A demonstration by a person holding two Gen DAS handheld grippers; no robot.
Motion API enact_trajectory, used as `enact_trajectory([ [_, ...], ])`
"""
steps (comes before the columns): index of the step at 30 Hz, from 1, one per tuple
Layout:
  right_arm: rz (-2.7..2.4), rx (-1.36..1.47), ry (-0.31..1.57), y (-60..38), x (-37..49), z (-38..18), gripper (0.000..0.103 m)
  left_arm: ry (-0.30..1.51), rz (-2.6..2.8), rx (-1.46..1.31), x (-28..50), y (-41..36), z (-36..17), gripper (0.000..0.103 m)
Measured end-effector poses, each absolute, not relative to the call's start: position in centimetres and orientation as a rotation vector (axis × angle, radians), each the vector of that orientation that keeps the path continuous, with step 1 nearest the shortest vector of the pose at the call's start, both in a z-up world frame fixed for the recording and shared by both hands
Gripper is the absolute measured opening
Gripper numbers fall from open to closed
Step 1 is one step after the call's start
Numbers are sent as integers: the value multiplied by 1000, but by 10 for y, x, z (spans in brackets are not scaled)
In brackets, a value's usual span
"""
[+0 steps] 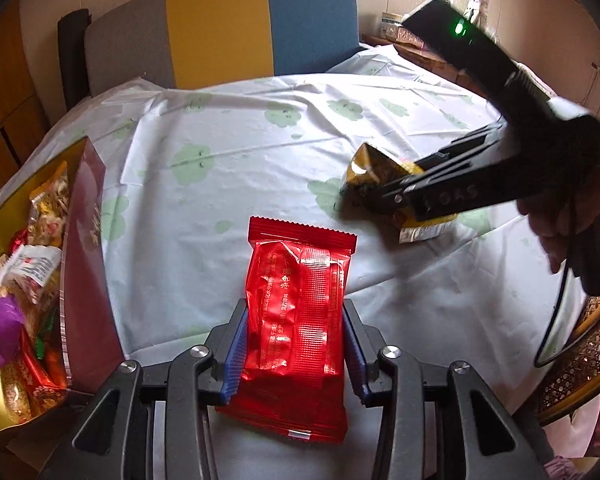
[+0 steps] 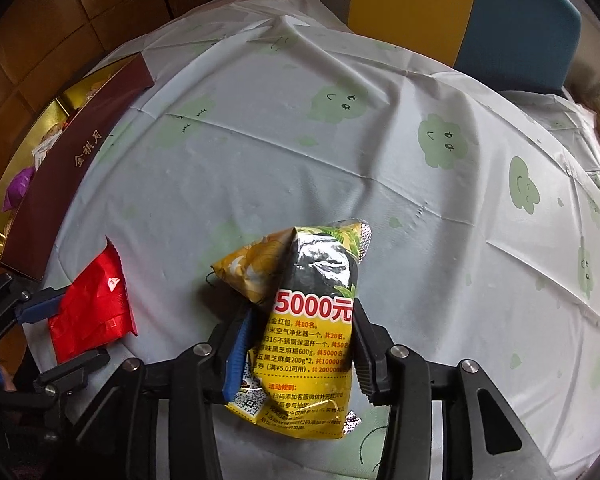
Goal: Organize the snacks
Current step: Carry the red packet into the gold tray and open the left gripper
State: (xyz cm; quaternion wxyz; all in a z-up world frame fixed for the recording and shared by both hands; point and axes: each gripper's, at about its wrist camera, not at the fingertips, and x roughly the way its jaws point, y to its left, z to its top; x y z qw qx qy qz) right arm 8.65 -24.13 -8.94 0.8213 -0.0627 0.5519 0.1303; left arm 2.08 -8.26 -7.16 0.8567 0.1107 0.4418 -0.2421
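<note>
box at table's left edge | wafer packet beside it | sachet further right

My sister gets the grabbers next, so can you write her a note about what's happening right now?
Left gripper: jaws shut on the red snack packet.
Right gripper: jaws shut on the yellow snack packet.
The maroon gift box sits at the table's left edge, already holding several snacks.
Left to do: put both held packets into the box.
</note>
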Motion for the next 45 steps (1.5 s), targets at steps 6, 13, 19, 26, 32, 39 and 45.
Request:
enact_trajectory([
  [6,272,-132,1180,-239,89,-90,47,896,-524,186,17,-81,-44,43],
  [13,269,-154,1175,-234,91,-91,47,839,-480,144,17,-65,-6,43],
  [19,270,-184,1160,-229,87,-93,47,832,-435,123,19,-52,6,43],
  [26,271,-205,1147,-226,81,-93,46,825,-398,99,17,-36,9,43],
  [32,272,-218,1139,-225,79,-92,46,824,-367,74,20,-21,11,43],
  [39,276,-227,1135,-226,78,-92,46,826,-322,27,26,7,15,43],
  [45,275,-232,1134,-225,78,-92,46,819,-197,-122,41,83,29,43],
])
